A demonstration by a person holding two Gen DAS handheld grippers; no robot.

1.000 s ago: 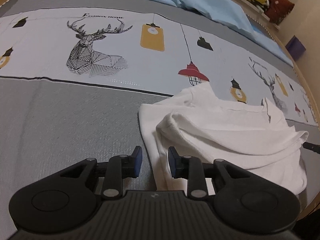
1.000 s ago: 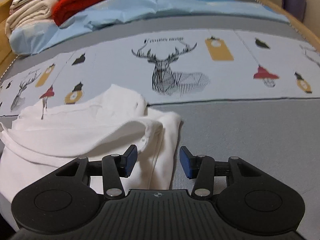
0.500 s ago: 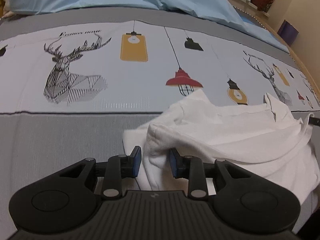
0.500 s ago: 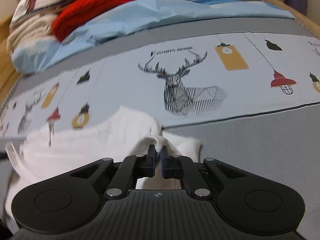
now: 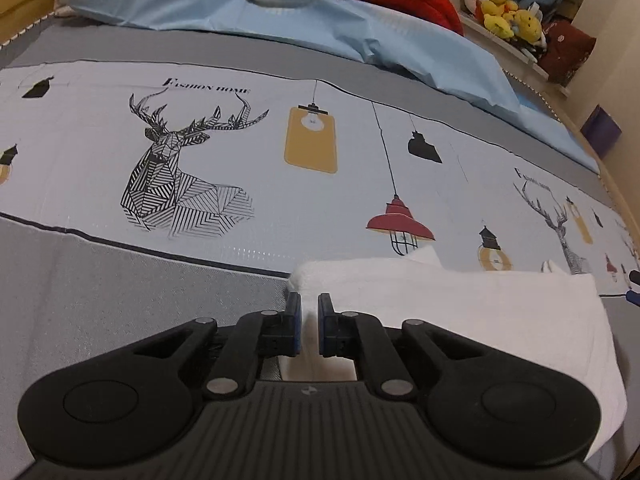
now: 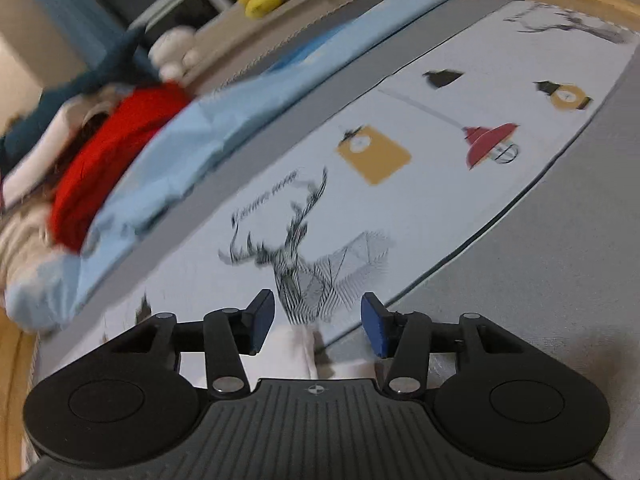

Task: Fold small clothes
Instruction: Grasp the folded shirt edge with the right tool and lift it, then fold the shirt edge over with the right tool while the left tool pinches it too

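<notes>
Our left gripper (image 5: pixel 309 322) has its two fingers close together, pinching a corner of the white shirt (image 5: pixel 460 312). The shirt lies on the near grey part of the bed sheet (image 5: pixel 120 300), spread out to the right with one flat fold in it. Our right gripper (image 6: pixel 318 326) has its fingers wide apart and holds nothing; a bit of shirt shows under it. We think more folds are left.
</notes>
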